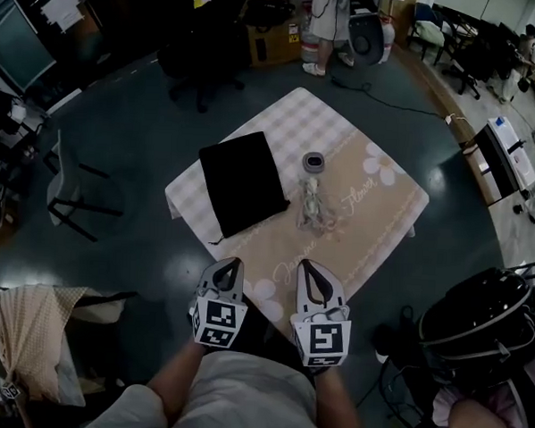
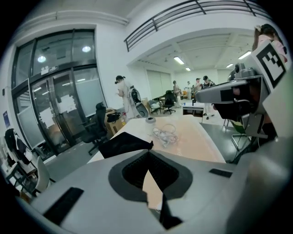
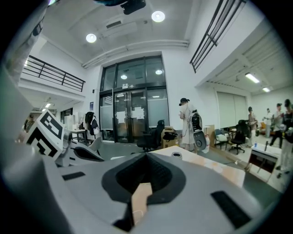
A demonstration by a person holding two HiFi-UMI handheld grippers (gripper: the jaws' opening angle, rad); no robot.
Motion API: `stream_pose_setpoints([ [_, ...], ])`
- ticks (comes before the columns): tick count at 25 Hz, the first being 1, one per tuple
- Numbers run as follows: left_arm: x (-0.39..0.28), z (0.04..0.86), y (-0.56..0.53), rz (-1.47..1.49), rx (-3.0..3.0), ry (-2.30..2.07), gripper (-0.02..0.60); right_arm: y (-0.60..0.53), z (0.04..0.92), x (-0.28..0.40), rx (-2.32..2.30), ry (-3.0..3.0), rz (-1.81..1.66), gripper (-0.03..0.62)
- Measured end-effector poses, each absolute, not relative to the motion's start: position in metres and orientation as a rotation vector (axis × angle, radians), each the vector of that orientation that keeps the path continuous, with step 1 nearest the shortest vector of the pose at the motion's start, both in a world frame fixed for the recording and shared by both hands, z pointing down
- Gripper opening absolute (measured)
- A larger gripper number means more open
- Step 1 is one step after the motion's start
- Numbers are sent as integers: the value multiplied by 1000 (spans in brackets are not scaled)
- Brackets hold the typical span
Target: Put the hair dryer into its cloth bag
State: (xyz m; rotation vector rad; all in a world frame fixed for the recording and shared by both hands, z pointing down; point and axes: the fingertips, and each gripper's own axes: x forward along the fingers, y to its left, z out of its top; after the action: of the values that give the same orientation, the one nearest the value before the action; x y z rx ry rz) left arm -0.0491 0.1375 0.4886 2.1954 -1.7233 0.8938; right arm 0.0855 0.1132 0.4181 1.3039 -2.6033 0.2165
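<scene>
A black cloth bag lies flat on the left half of a table covered with a pale checked and flowered cloth. Right of the bag sits the hair dryer's small grey round head, with a loose bundle of white cord in front of it. Both grippers hover side by side at the table's near corner, short of the bag and the dryer. My left gripper is shut and empty, as is my right gripper. The left gripper view shows the bag and cord beyond its closed jaws.
A black office chair, a cardboard box and a standing person are beyond the table's far side. A folding chair stands to the left. A dark domed frame sits at the near right.
</scene>
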Motion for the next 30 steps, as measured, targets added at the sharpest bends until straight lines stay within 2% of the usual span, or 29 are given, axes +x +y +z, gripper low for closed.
stream_pose_setpoints([
  [13, -71, 563, 65, 1259, 2235, -1474, 8, 53, 457, 69, 1335, -2479, 299, 15],
  [27, -88, 619, 43, 1527, 2193, -1342, 9, 23, 480, 61, 1329, -2394, 349, 15],
  [29, -88, 625, 42, 1546, 2190, -1312, 28, 21, 481, 61, 1325, -2385, 351, 15],
  [30, -89, 629, 42, 1555, 2187, -1296, 75, 20, 481, 60, 1322, -2383, 350, 15],
])
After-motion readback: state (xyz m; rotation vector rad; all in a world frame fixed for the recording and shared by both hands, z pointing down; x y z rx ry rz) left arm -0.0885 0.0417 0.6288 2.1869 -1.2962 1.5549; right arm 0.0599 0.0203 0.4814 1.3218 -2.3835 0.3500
